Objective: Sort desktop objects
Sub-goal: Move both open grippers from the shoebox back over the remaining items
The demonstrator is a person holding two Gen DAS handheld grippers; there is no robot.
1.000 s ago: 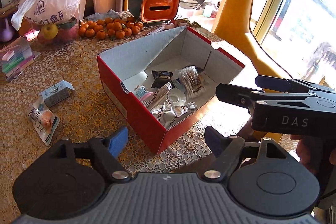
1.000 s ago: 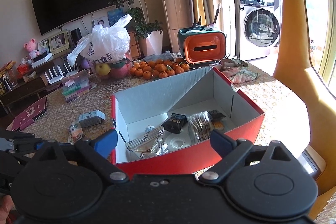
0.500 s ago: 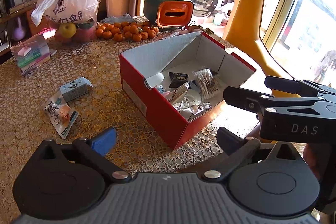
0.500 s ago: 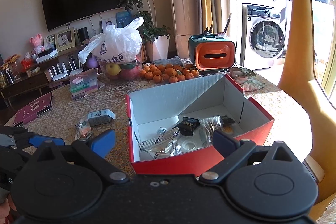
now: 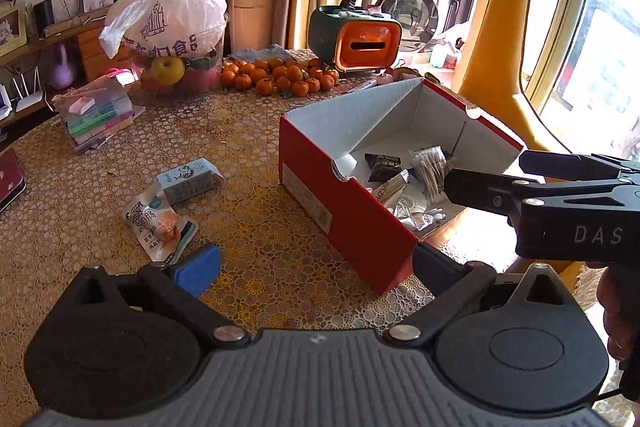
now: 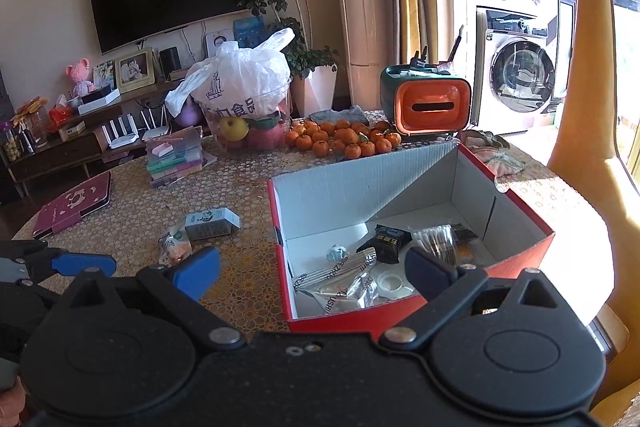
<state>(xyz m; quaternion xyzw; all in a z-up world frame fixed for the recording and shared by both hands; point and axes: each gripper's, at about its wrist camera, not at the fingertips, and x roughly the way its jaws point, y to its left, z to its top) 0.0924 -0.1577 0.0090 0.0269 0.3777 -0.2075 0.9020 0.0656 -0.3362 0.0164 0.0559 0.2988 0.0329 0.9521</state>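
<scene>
Left wrist view: my left claw point(image 5: 316, 261) gapes wide, empty, as does my right claw point(image 6: 312, 263). Flat crinkly snack pouch point(image 5: 160, 225), beside the red cardboard box point(image 5: 348, 211) mid-surface, looks light and slippery; I'd pinch its sealed edge.

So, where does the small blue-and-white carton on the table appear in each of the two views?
Left wrist view: the carton lies left of centre, on the table, left of the red box.
Right wrist view: the carton lies left of centre, again left of the red box.
Shared landmark: the snack packet beside it.
</scene>
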